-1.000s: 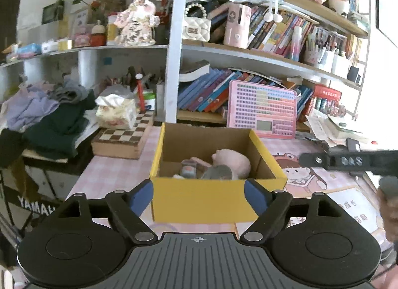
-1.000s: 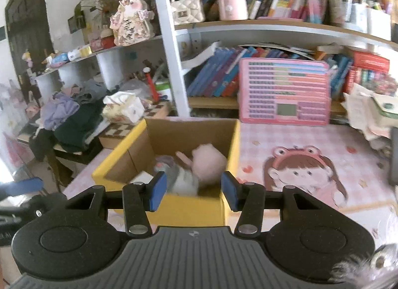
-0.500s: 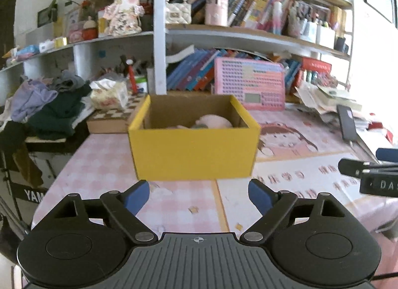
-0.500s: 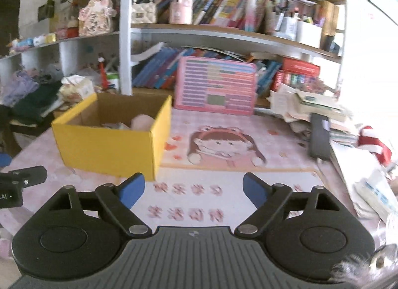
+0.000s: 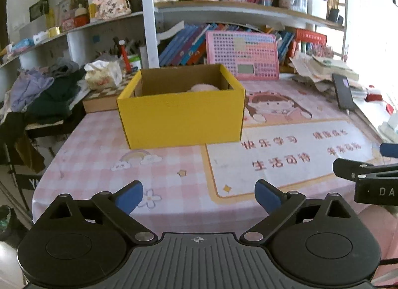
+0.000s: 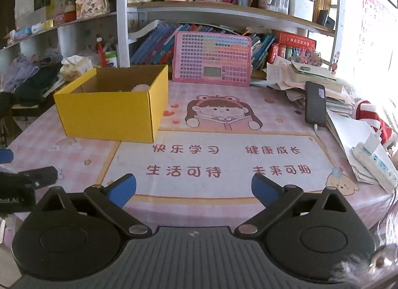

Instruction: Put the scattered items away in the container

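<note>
Box point(image 6: 109, 114) sits on table mat point(image 6: 223, 159) w/ toy point(image 6: 140, 87) inside; tablet board point(image 6: 211, 58) behind-right of box, phone point(image 6: 315, 107) far right, tissue pack point(image 6: 74, 66) behind-left.

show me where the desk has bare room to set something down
Bare mat lies in front of the yellow box, across the printed panel to the near edge. Another patch sits between the box and the black phone, below the pink keypad board. The right edge is crowded: paper stack, power strip.
</note>
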